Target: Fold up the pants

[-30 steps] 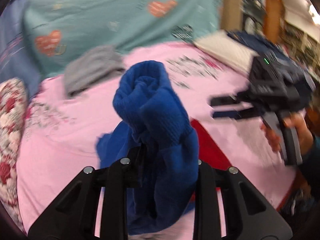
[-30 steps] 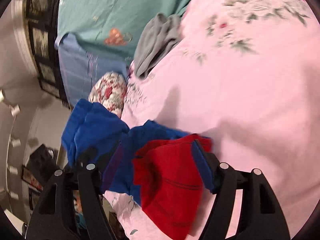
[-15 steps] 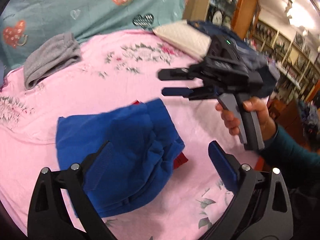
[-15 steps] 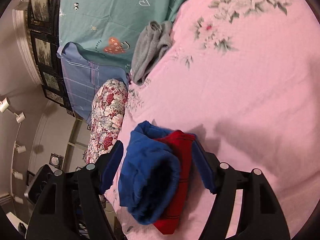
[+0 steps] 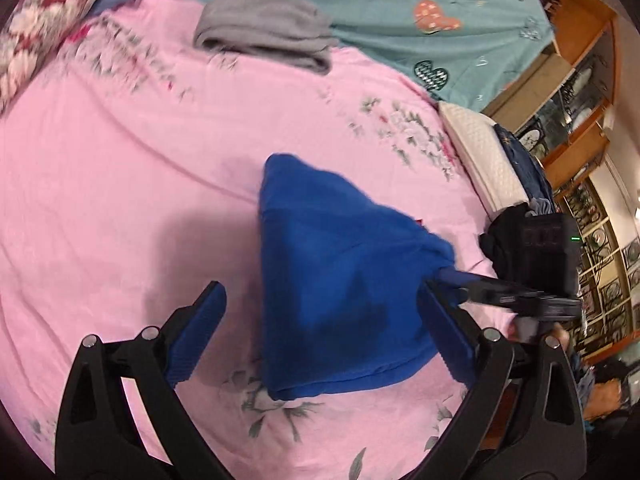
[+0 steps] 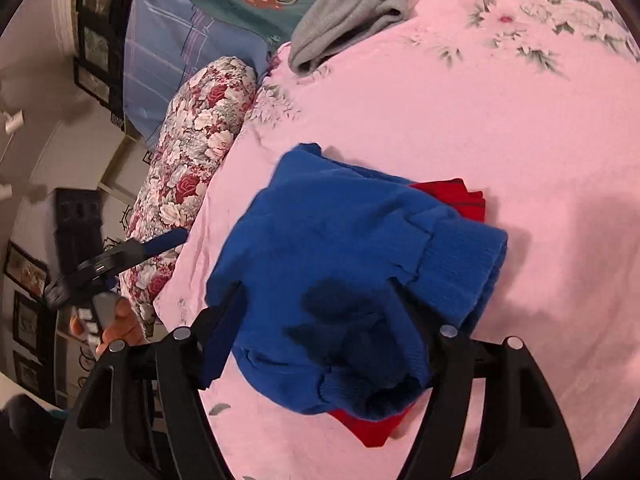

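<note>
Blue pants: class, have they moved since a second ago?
Yes. The blue pants came down from the left tongs onto the pink bedsheet.

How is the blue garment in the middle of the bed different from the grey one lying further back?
The blue pants are bright blue; the grey garment is pale grey. The blue pants lie on top of a red garment, while the grey garment lies straight on the pink sheet, at its far edge. The blue pants sit between the open jaws of both tools; the grey garment is far from them. Both are folded, soft-looking fabric.
</note>
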### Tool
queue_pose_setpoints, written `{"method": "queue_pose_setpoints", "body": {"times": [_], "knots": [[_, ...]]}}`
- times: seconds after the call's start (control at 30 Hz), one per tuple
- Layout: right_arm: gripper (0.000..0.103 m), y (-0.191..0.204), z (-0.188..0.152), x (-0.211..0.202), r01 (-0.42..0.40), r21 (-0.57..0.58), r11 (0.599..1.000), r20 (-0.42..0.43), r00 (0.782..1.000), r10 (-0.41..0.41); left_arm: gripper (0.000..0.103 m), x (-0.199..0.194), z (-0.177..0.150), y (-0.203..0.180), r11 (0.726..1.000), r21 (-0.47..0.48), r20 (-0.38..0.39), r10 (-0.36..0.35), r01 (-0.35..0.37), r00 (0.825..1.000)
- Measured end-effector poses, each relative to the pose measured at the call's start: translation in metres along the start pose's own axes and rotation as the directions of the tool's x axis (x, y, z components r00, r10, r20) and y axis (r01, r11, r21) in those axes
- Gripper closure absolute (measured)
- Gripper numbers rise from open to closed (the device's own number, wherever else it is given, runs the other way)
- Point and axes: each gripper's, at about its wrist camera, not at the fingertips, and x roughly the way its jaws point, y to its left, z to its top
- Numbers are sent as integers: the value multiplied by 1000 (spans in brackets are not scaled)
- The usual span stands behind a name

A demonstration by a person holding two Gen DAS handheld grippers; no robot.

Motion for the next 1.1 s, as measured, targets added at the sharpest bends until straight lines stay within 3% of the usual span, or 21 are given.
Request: {"method": "queue_pose_setpoints", "body": {"times": [0.1,0.2,0.33,0.47,0.73,0.87,1.1], "knots": [[25,11,0,-29,-68,13,998,43,997,67,5,10,-1,9,999,-27,-30,-19,18,999],[21,8,-8,-51,2,24,1000,66,998,-3,5,21,-5,11,999,-28,-62,-30,29,998],[21,-29,-34,-48,22,193,981,-15,1000,-20,5,36,-5,14,997,-46,-99,-68,64,993],[21,-50,-52,-34,-21,323,946,-53,998,40,5,48,-1,14,994,-65,-124,-98,91,987],[21,-41,-34,-15,21,330,944,-122,992,20,5,51,5,14,990,-72,-124,-130,122,984],[21,-46,-27,-4,-6,370,929,-150,987,66,5,54,7,18,987,-83,-131,-147,137,980],[10,-42,-23,2,-37,368,929,-135,987,93,5,68,10,24,982,-100,-167,-177,162,970]]}}
